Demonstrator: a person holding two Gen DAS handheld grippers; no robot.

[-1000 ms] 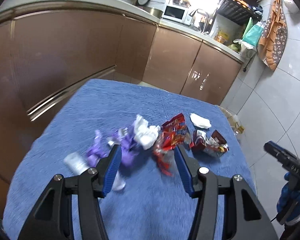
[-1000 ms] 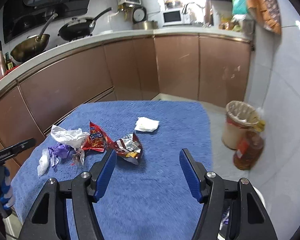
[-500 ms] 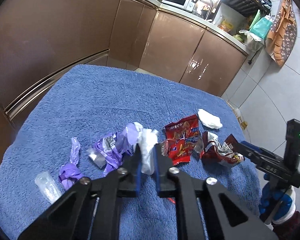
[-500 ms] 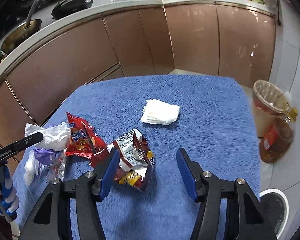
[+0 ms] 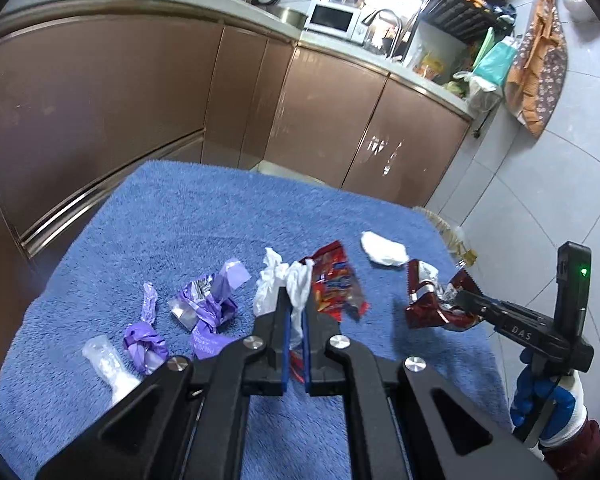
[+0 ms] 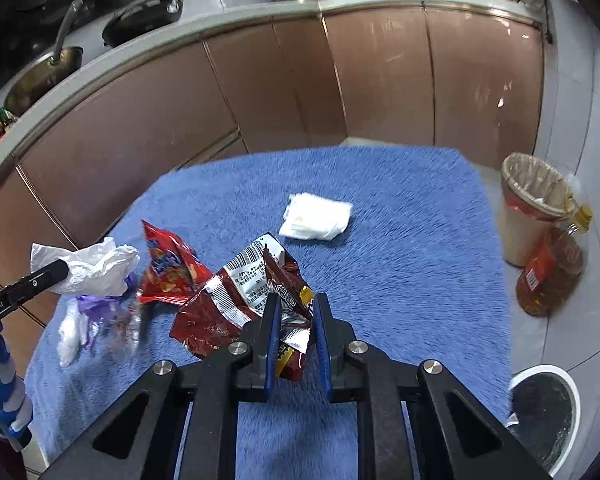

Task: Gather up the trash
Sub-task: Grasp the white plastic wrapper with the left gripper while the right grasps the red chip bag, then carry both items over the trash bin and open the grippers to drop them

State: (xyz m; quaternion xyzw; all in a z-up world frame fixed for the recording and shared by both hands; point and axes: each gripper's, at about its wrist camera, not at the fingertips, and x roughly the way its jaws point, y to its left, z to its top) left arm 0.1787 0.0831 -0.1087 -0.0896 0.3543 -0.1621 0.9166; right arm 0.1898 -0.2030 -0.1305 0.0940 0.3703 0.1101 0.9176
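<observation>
Left wrist: left gripper (image 5: 296, 320) pinches crumpled white tissue (image 5: 288, 284); right gripper (image 6: 296, 320) pinches crinkled foil wrapper (image 6: 240, 292).

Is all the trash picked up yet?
Not yet. Nothing shows inside the bin. The left hand-held gripper pinches a white tissue; the right hand-held gripper pinches a dark red wrapper. The red snack bag, purple wrappers and folded napkin remain.

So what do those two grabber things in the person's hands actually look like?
Both are matte black. The left gripper and the right gripper each have two fingers lined with blue pads, on angular black frames with round silver bolts. The right one shows white "DAS" lettering and a green light. The hands wear blue-and-white gloves with dark red cuffs.
</observation>
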